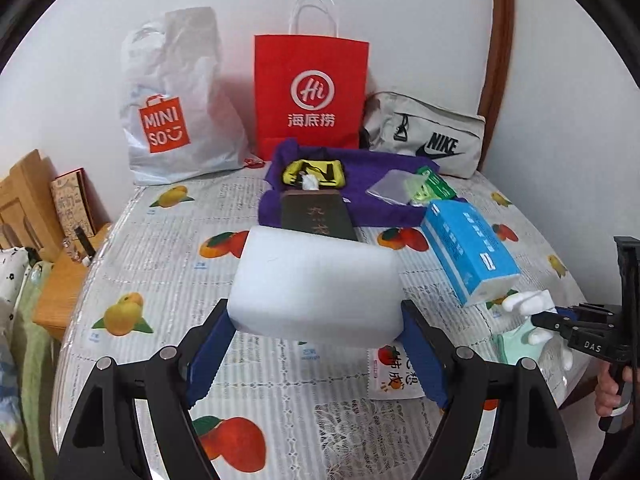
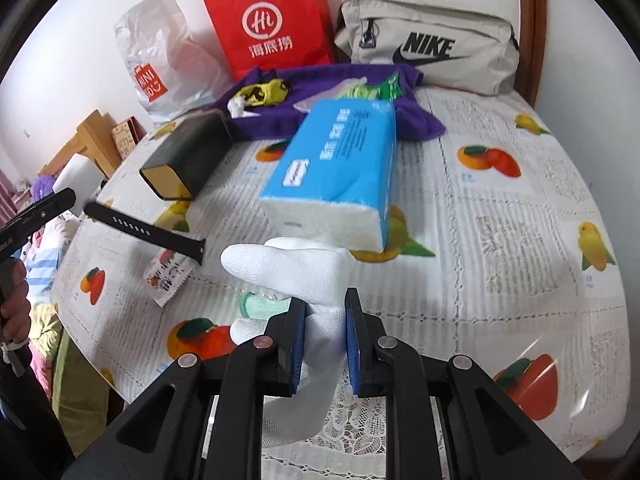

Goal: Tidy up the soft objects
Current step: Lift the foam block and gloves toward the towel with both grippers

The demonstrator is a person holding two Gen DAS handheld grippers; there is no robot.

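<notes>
Between the left gripper's [image 1: 316, 344] blue fingers [image 1: 210, 354] sits a white rectangular foam block [image 1: 316, 284], clamped above the fruit-printed tablecloth [image 1: 160, 264]. From the right wrist, the right gripper [image 2: 325, 340] pinches a white knitted glove [image 2: 304, 268] near a blue tissue pack [image 2: 340, 164].

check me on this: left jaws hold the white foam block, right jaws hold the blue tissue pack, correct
Not quite. The left gripper does hold the white foam block, but the right gripper is clamped on a white glove, as the right wrist view shows; the blue tissue pack lies on the table.
</notes>
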